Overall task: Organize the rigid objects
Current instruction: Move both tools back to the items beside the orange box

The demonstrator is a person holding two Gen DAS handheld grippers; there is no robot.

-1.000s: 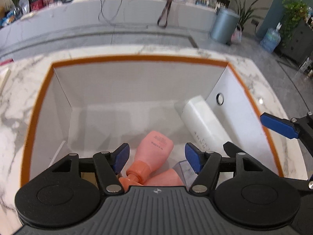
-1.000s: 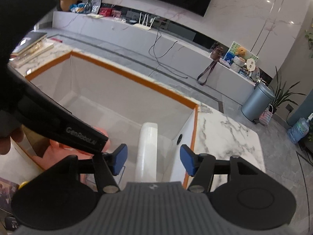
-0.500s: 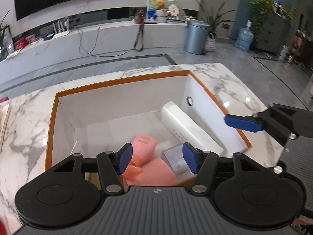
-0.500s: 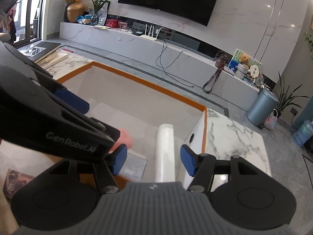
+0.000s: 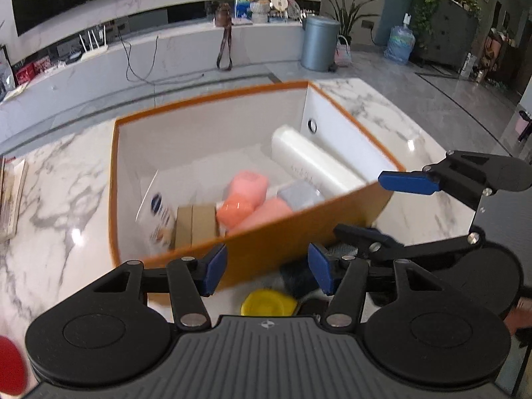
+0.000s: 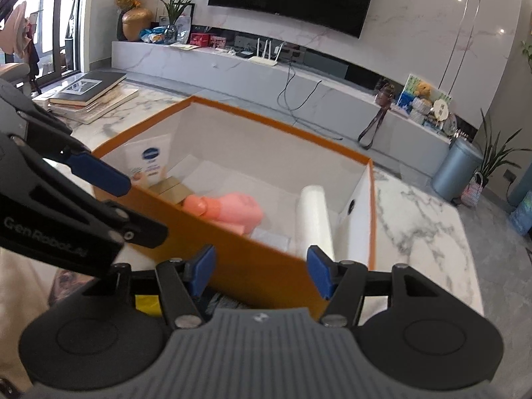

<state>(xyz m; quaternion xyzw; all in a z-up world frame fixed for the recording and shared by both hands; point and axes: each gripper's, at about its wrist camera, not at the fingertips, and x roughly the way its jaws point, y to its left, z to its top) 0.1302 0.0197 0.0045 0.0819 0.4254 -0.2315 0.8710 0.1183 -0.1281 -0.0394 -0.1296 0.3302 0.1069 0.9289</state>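
An orange-rimmed white box (image 5: 116,166) stands on the marble table; it also shows in the right wrist view (image 6: 276,269). Inside lie pink bottles (image 5: 247,193), a white roll (image 5: 316,166), a small cardboard box (image 5: 194,224), a white tube with a blue logo (image 5: 156,219) and a grey packet (image 5: 299,194). My left gripper (image 5: 267,269) is open and empty, above the box's near wall. My right gripper (image 6: 259,271) is open and empty at the near wall; it shows in the left wrist view (image 5: 409,183) to the right.
In front of the box lie a yellow lid (image 5: 267,302) and a dark brush-like object (image 5: 296,277). A stack of books (image 6: 89,96) sits on the table's far left. A red object (image 5: 10,365) shows at the lower left edge.
Both grippers have pulled back and up out of the box, so its near wall and the objects in front of it now show. Both stay open and empty.
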